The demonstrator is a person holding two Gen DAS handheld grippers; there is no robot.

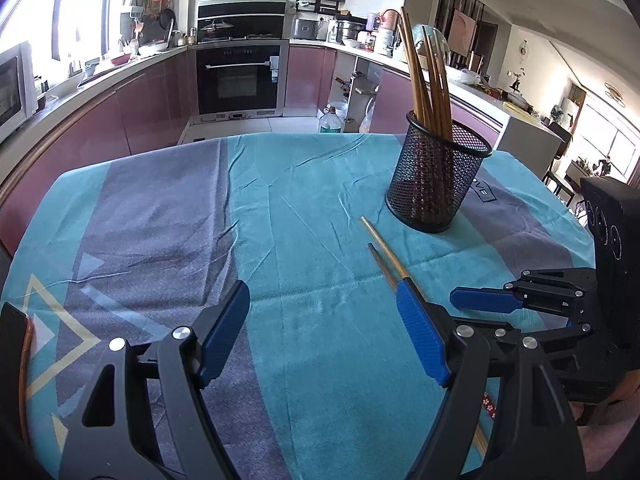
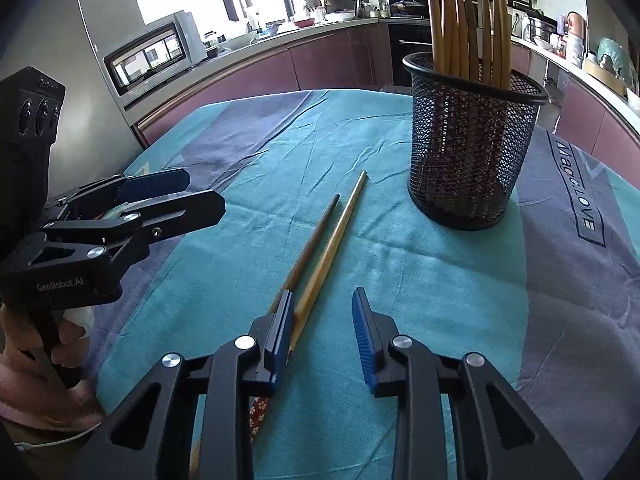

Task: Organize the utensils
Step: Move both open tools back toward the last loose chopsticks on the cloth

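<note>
Two wooden chopsticks (image 2: 320, 248) lie side by side on the teal tablecloth, pointing toward a black mesh holder (image 2: 472, 140) that holds several upright chopsticks. They also show in the left wrist view (image 1: 384, 252), in front of the holder (image 1: 436, 176). My right gripper (image 2: 324, 332) is open, low over the near ends of the two chopsticks, its left finger (image 2: 282, 332) over them. My left gripper (image 1: 320, 332) is open and empty, to the left of the chopsticks. The right gripper (image 1: 492, 300) shows at the right edge of the left wrist view.
The table (image 1: 160, 220) carries a teal and grey cloth with wrinkles. A kitchen counter, oven and microwave (image 2: 156, 52) stand behind it. The left gripper (image 2: 160, 200) and the hand that holds it are at the left of the right wrist view.
</note>
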